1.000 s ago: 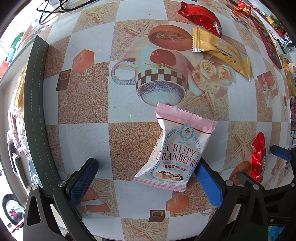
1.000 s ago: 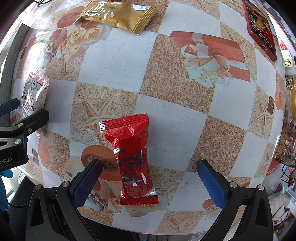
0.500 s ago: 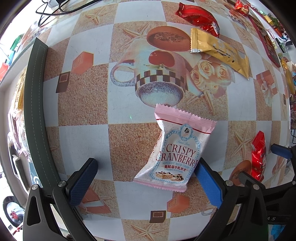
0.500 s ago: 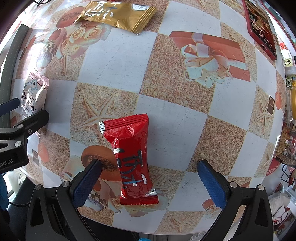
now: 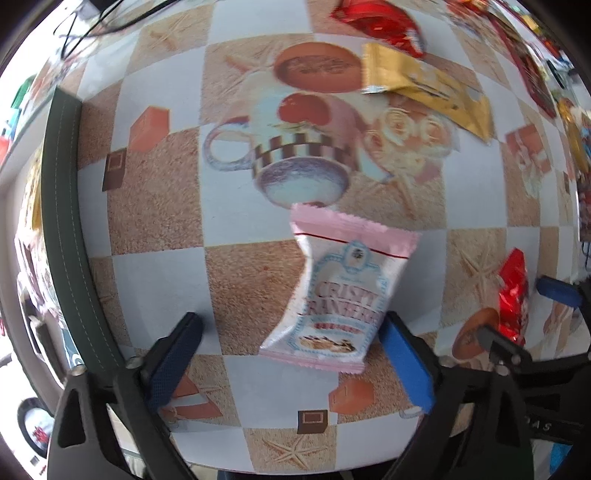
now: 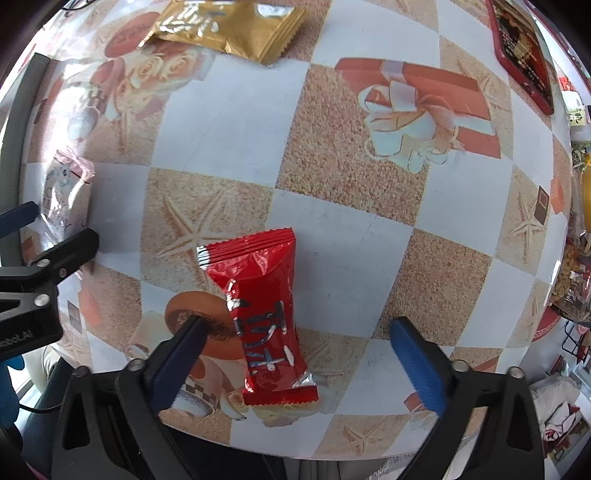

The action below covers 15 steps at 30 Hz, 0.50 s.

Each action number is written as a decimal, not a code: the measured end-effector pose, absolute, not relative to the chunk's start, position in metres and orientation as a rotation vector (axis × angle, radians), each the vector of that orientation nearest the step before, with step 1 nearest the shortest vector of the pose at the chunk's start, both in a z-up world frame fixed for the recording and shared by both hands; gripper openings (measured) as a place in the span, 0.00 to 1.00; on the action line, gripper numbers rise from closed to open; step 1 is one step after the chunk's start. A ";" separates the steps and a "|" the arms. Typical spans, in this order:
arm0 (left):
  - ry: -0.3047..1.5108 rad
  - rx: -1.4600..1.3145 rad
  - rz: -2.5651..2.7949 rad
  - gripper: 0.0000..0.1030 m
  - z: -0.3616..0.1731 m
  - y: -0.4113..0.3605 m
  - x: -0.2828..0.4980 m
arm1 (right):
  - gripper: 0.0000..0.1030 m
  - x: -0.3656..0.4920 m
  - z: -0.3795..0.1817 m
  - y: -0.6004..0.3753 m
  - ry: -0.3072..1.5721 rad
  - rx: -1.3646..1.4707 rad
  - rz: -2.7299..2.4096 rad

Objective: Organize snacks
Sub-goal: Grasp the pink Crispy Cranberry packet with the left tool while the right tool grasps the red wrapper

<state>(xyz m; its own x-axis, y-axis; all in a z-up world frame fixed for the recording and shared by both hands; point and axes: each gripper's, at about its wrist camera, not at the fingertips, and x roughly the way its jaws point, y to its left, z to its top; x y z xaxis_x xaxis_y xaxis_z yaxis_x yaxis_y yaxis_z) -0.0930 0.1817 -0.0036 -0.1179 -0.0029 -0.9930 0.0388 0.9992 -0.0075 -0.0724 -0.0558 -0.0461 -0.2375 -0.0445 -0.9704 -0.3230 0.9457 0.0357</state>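
The pink-and-white packet (image 5: 341, 295) lying between the left jaws, against the right one, reads "CRISPY CRANBERRY", blurred. The red wrapper (image 6: 264, 317) between the right jaws bears silver characters I cannot read.

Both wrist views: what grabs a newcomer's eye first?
In the left wrist view, the pink Crispy Cranberry packet lies on the busy patterned tablecloth inside the open left gripper, close against its right finger. In the right wrist view, a shiny red candy packet lies lengthwise between the fingers of the open right gripper. A gold packet sits at the far edge.
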 end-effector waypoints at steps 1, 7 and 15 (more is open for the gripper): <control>1.682 0.045 -0.053 0.80 -0.001 0.178 -0.091 | 0.81 -0.072 -0.043 -0.055 1.788 -0.276 0.270; 1.654 0.141 -0.143 0.40 0.011 0.154 -0.077 | 0.21 -0.064 -0.029 -0.052 1.760 -0.234 0.288; 1.605 0.056 -0.141 0.40 0.040 0.171 -0.048 | 0.21 -0.045 -0.014 -0.063 1.759 -0.015 0.314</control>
<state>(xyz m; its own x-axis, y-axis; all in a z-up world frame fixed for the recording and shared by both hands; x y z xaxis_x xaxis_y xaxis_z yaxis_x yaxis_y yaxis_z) -0.0484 0.1709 0.0395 -0.0398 -0.0518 -0.9979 0.1232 0.9908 -0.0564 -0.0454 -0.0633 -0.0139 -0.2145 0.1612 -0.9633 -0.1816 0.9625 0.2015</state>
